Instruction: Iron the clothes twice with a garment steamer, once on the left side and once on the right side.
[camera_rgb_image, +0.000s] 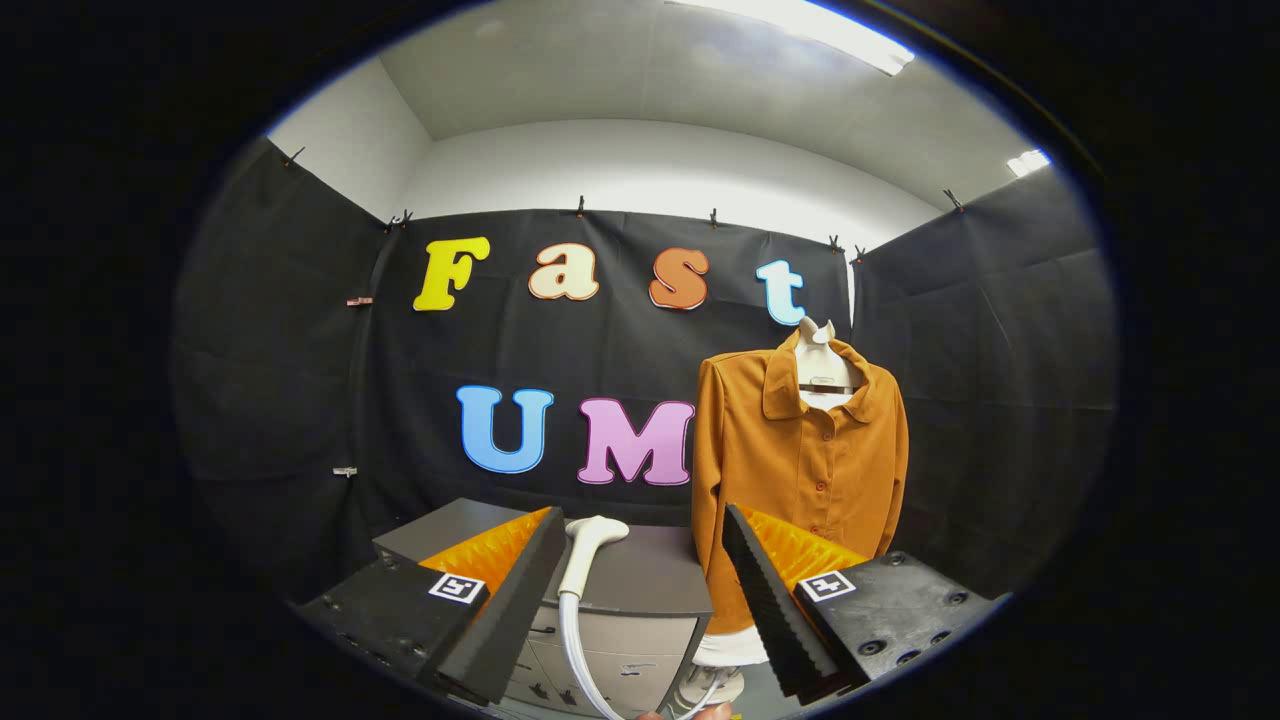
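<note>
With its jaws wide and holding nothing, the gripper (640, 590) should centre on the steamer (590, 548) handle lying on the grey cabinet (650, 580) at lower centre, left of the hanging orange shirt (800, 470), before closing squarely.

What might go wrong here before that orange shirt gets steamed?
Risks I see:
1. The gripper is open, and the white garment steamer handle on the grey cabinet sits nearer one finger, so closing might knock it rather than grip it.
2. Its white hose loops down below the fingers and could snag or tug.
3. The orange button-up shirt hangs off to one side, so a careless swing could bump it.
</note>
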